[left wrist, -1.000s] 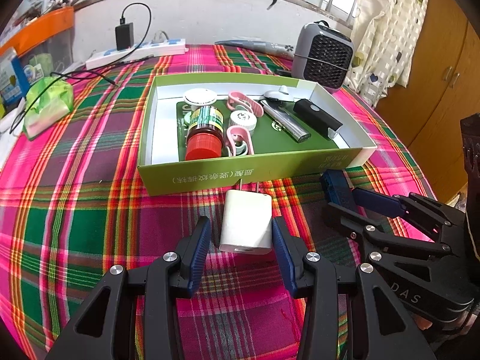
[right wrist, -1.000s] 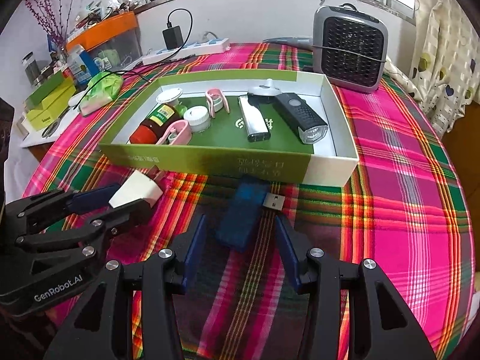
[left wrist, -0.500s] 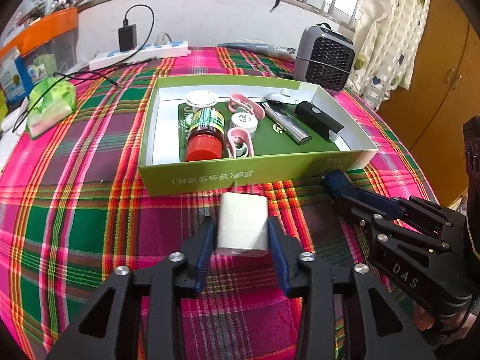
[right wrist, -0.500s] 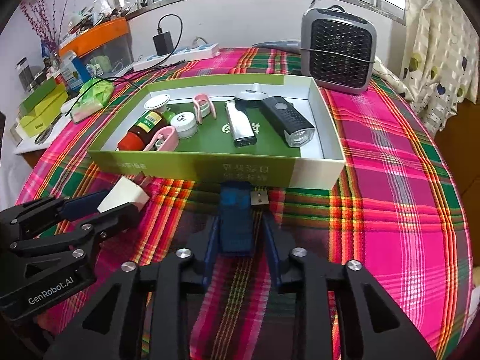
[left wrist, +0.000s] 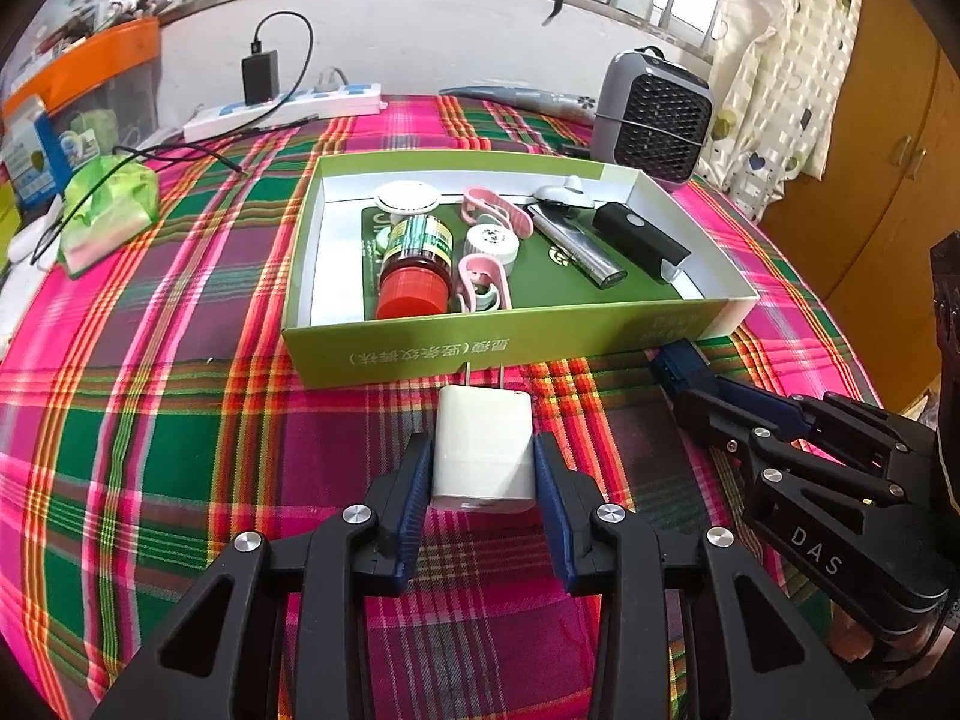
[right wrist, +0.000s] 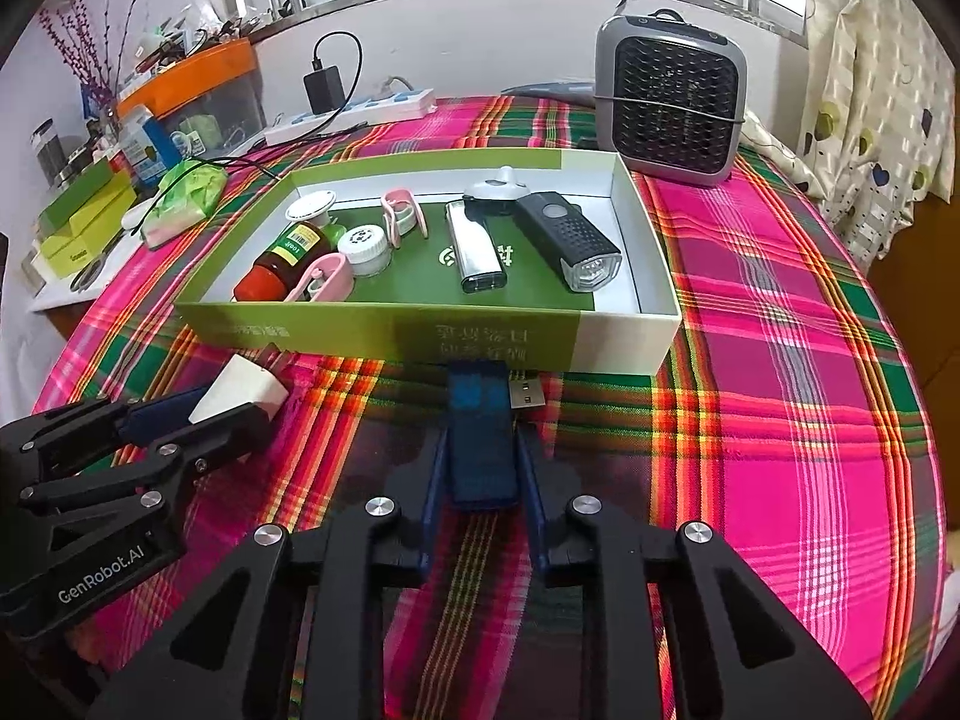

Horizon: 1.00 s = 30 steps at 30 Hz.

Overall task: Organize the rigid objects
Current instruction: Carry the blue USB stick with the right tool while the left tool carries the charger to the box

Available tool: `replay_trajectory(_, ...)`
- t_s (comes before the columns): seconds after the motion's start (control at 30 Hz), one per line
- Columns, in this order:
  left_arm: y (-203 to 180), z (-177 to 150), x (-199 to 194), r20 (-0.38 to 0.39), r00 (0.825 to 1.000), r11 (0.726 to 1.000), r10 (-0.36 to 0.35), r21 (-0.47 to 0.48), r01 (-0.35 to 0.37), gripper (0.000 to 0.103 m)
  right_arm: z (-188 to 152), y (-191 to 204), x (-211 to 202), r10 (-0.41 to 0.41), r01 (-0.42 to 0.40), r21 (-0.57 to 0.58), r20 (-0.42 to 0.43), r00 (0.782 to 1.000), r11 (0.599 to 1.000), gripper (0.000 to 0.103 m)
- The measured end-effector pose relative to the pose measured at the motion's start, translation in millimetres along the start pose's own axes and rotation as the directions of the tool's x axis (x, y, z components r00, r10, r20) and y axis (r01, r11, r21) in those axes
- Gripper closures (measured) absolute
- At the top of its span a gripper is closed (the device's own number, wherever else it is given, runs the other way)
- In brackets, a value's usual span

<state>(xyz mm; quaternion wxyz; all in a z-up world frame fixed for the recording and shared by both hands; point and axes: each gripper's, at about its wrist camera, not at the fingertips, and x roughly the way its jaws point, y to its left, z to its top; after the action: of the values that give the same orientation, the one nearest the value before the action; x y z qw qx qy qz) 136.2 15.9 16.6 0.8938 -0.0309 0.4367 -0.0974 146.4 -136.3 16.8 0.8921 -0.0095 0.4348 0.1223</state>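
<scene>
My left claw (left wrist: 483, 468) grips the white plug adapter (left wrist: 483, 450) by its two sides; the blue pads (left wrist: 416, 480) press flat against it. The adapter sits on the plaid cloth of the bench (left wrist: 150, 432), its two metal prongs pointing at the near wall of the green box (left wrist: 498, 351) and ending just beside it. My right claw (right wrist: 480, 468) is clamped on the blue USB stick (right wrist: 482, 438), which lies in front of the same wall, its metal plug sticking out to the right. Inside the box lie a red-capped bottle (left wrist: 416, 267), two pink clips (left wrist: 483, 285), a white jar (left wrist: 492, 243), a silver lighter (left wrist: 579, 246) and a black torch (left wrist: 639, 240). A grey fan heater (right wrist: 672, 99) stands behind the box.
</scene>
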Motion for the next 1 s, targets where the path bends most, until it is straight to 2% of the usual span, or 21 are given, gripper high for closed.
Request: replay_trajectory(1.0,-3.2,-6.5,-19.5,0.029,1.0,1.0,0.011,0.009,-0.011,0.071,-3.1,0.1,-18.1,0.025,-0.025,-0.013,0.04,0.999,1.0,0.08)
